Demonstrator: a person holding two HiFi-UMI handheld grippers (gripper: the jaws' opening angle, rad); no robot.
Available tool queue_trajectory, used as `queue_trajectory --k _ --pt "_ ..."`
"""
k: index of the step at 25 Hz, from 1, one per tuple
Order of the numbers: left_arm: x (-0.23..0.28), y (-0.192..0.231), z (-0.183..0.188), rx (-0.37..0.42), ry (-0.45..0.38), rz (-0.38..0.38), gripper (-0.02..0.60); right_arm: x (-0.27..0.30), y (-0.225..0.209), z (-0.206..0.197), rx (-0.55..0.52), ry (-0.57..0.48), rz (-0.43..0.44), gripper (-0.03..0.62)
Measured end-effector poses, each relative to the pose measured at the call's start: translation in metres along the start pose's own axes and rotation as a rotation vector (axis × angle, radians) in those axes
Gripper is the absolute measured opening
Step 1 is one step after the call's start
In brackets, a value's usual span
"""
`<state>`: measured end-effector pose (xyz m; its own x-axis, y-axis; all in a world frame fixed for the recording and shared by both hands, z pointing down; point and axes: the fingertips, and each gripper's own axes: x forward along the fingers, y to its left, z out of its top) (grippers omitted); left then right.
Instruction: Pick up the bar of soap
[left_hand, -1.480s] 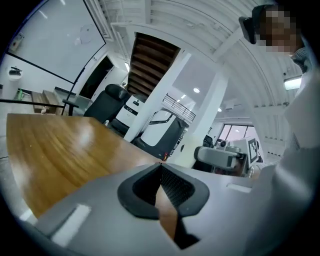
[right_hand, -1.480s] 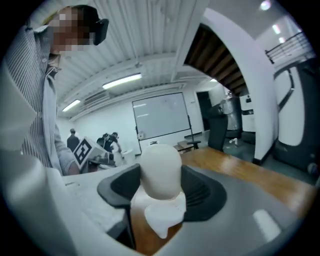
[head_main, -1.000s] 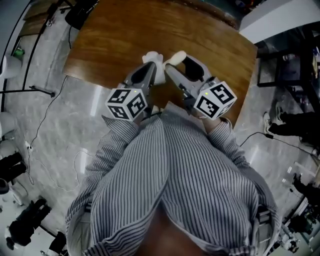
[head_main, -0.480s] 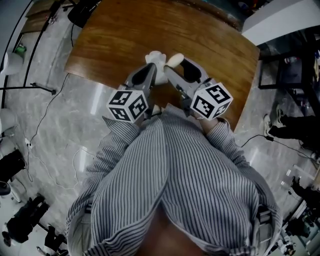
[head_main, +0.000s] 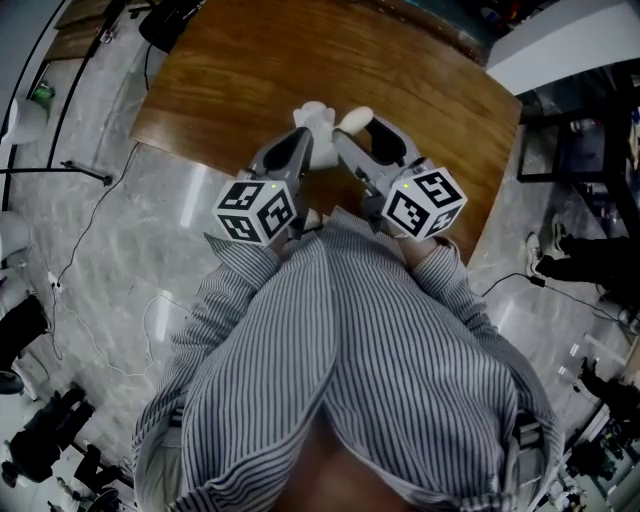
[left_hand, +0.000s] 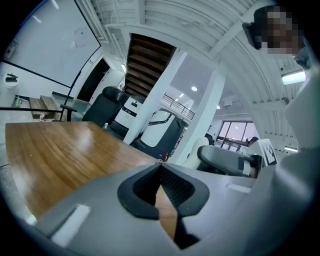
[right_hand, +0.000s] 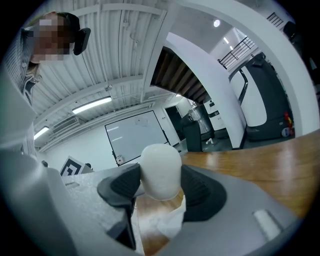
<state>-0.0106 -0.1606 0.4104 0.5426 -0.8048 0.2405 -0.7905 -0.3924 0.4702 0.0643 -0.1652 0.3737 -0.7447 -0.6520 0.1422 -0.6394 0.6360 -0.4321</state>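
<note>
The soap (right_hand: 160, 172) is a rounded white bar, held upright between the dark pads of my right gripper (right_hand: 160, 189), which is shut on it. In the head view the soap (head_main: 356, 119) sticks out of the right gripper (head_main: 357, 127) above the wooden table (head_main: 250, 70). A crumpled white wrapper (right_hand: 169, 222) shows just below the soap. In the head view the wrapper (head_main: 314, 113) lies at the tip of my left gripper (head_main: 308, 130). The left gripper (left_hand: 160, 167) is shut, its pads meeting at the tip with nothing between them.
The table's near edge (head_main: 190, 160) runs just in front of the person's striped shirt (head_main: 340, 350). Cables and stands (head_main: 60, 180) lie on the marble floor at the left. Dark equipment (head_main: 590, 250) stands at the right. The table's far half is bare wood.
Both grippers have shifted slightly to the right and away over the table, the soap still in the right one. Nothing was let go or taken.
</note>
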Motion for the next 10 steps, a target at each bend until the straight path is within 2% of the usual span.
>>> queue_trajectory --k 10 --pt "-0.0021 0.004 0.0039 -0.014 -0.029 0.023 0.006 0.0005 -0.0014 -0.003 -0.002 0.009 0.0 0.255"
